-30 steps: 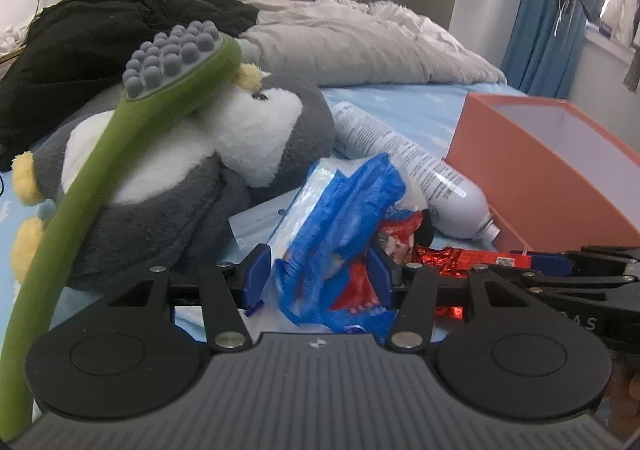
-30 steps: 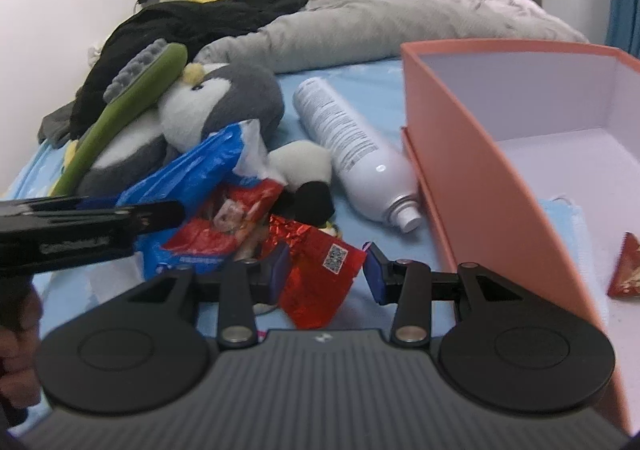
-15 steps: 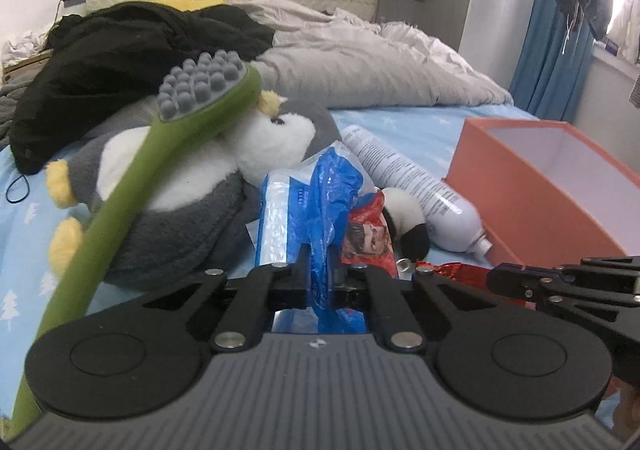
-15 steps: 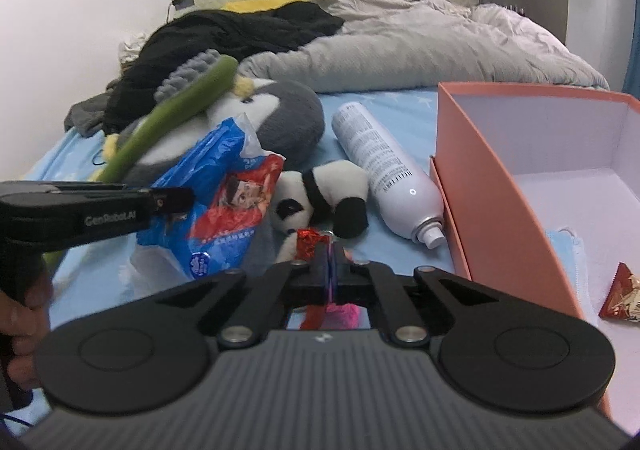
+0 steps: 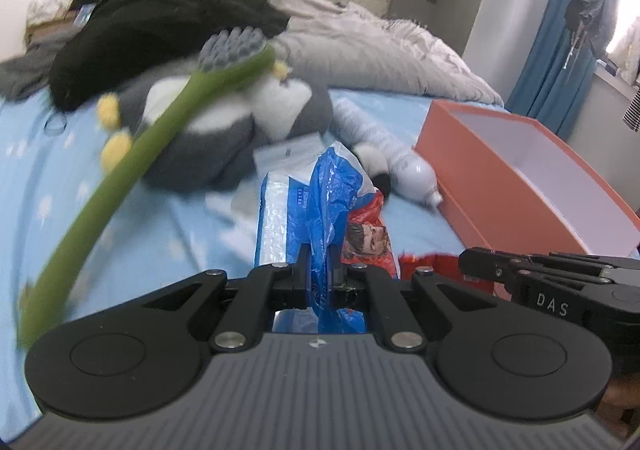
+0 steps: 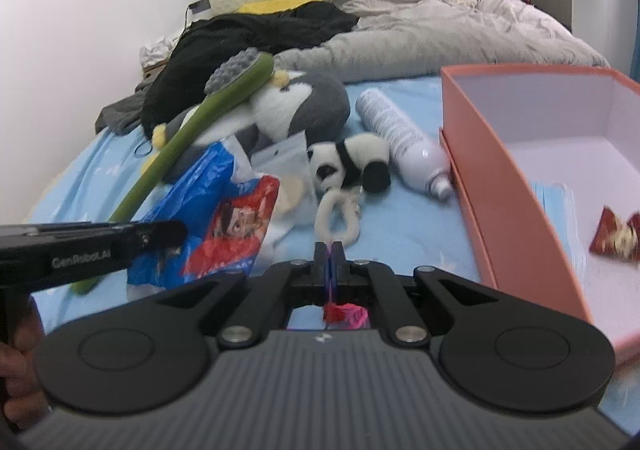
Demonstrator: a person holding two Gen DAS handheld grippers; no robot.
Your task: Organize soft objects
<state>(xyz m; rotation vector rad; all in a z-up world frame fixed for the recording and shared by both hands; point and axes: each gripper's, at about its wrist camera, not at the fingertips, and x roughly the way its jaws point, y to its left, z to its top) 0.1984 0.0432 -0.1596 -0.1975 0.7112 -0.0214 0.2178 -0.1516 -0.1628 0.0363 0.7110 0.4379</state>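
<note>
While left gripper (image 5: 319, 278) pinches blue bag (image 5: 320, 186), right gripper (image 6: 329, 264) clamps red wrapper (image 6: 344, 314).

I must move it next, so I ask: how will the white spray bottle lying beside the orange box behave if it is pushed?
The white spray bottle lies on its side and is round, so it will probably roll, perhaps against the orange box. Its smooth surface looks slippery for a gripper. It looks rigid, unlike the panda plush touching it.

Soft daylight enters far right past the curtain (image 5: 560, 38); both views motion-blurred, fisheye-bent at edges, white wall (image 6: 92, 2) slightly overexposed.
</note>
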